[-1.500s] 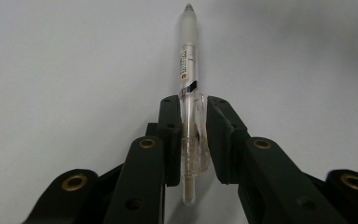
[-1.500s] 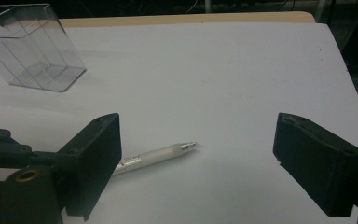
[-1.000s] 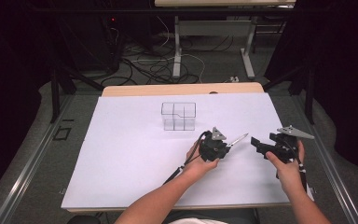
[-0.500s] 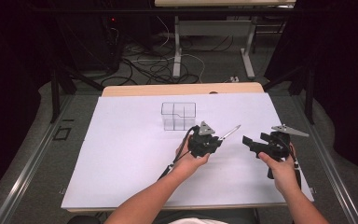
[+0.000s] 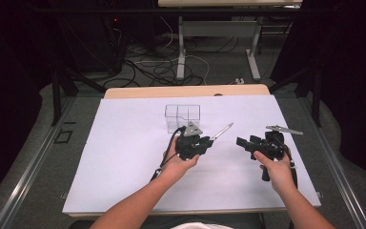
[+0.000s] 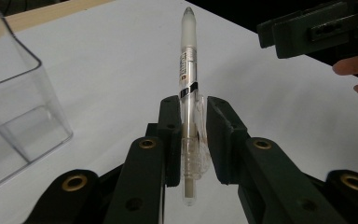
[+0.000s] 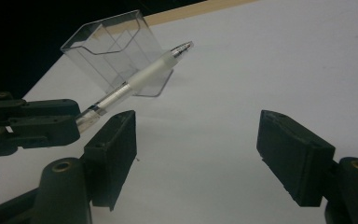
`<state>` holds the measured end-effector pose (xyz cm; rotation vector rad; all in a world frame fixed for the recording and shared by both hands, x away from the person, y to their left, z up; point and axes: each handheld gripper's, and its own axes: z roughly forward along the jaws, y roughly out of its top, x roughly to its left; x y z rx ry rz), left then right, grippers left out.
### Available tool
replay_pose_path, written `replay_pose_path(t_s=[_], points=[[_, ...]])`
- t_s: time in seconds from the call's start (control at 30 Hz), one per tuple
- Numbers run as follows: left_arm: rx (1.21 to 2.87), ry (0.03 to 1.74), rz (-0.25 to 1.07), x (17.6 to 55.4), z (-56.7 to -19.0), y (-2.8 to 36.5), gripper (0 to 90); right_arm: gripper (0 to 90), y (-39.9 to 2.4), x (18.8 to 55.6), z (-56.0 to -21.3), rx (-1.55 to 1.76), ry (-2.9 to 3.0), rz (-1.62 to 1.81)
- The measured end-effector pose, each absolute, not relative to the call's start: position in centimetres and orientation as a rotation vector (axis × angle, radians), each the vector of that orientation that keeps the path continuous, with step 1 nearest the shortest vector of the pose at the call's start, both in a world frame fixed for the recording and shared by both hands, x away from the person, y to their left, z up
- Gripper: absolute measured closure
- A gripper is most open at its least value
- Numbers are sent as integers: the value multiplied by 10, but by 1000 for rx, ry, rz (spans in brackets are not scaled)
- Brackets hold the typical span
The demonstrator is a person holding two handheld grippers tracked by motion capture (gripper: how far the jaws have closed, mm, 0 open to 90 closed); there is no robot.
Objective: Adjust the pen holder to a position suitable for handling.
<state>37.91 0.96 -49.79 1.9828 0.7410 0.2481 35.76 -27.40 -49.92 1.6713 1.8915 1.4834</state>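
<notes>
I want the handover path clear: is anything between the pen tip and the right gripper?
Nothing: in the high view, bare white table separates the pen from the right gripper.

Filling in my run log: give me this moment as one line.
left tool: shut on pen | right tool: open, jaws just closing, nothing between | clear organizer: beside pen

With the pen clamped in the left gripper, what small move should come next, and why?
Probably carry the pen over the clear holder: the left gripper is shut on its barrel, the tip points away from the holder, and the right gripper is open beside it.
</notes>
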Motion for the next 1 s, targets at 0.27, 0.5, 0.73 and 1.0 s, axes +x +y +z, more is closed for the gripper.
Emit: replay_pose_path(t_s=[0.27, 0.5, 0.73, 1.0], points=[[1918, 796, 257, 377, -491, 40, 763, 321, -248, 370, -492, 1741, 1923, 1622], [1821, 866, 228, 377, -488, 68, 763, 372, -225, 382, -484, 1806, 1944, 1689], [1734, 934, 222, 380, -482, 95, 763, 426, -202, 399, -472, 1804, 1952, 1765], [1672, 955, 244, 381, -477, 108, 763, 465, -171, 416, -463, 1791, 1968, 1802]])
